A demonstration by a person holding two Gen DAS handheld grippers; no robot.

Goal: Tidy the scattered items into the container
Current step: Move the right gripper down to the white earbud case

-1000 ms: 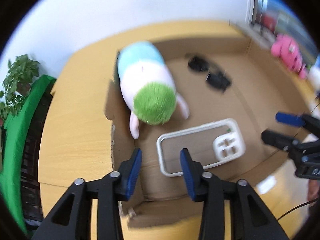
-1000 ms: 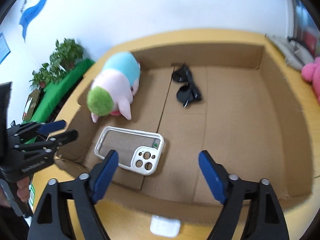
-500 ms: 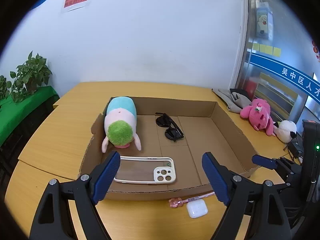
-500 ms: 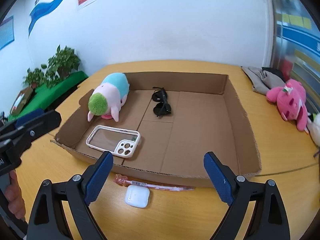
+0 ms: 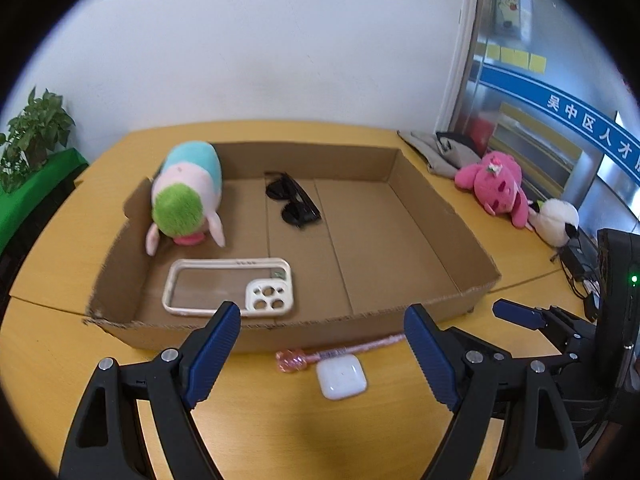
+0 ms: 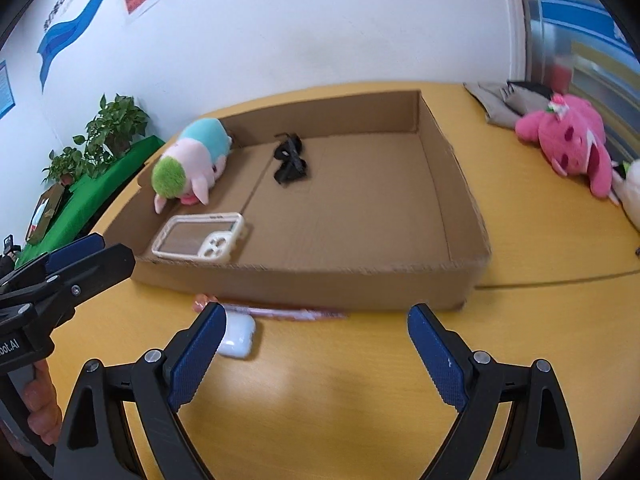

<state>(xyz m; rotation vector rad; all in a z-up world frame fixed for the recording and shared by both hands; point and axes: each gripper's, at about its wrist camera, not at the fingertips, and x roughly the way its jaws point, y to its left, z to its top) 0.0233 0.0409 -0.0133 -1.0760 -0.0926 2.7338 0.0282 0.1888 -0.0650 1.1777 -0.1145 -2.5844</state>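
A shallow cardboard tray (image 5: pixel 440 216) (image 6: pixel 452 204) lies on the yellow table. In it are a plush toy with a green head (image 5: pixel 186 196) (image 6: pixel 192 156), black sunglasses (image 5: pixel 294 202) (image 6: pixel 290 160) and a white phone case (image 5: pixel 230 286) (image 6: pixel 200 236). On the table in front of the tray lie a white earbud case (image 5: pixel 341 376) (image 6: pixel 238 336) and a pink pen (image 5: pixel 336 354) (image 6: pixel 280 312). My left gripper (image 5: pixel 322 346) is open above them, holding nothing. My right gripper (image 6: pixel 316 350) is open too, with the earbud case by its left fingertip.
A pink plush (image 5: pixel 500 184) (image 6: pixel 568 140), a white plush (image 5: pixel 556 220) and grey cloth (image 5: pixel 440 148) lie at the table's right. Potted plants (image 6: pixel 108 128) on a green stand sit left. Black equipment with cables (image 5: pixel 616 280) stands at the right edge.
Both grippers pulled back from over the tray to the table in front of it. The left jaws widened from half-closed to open. The pen and earbud case came into view.
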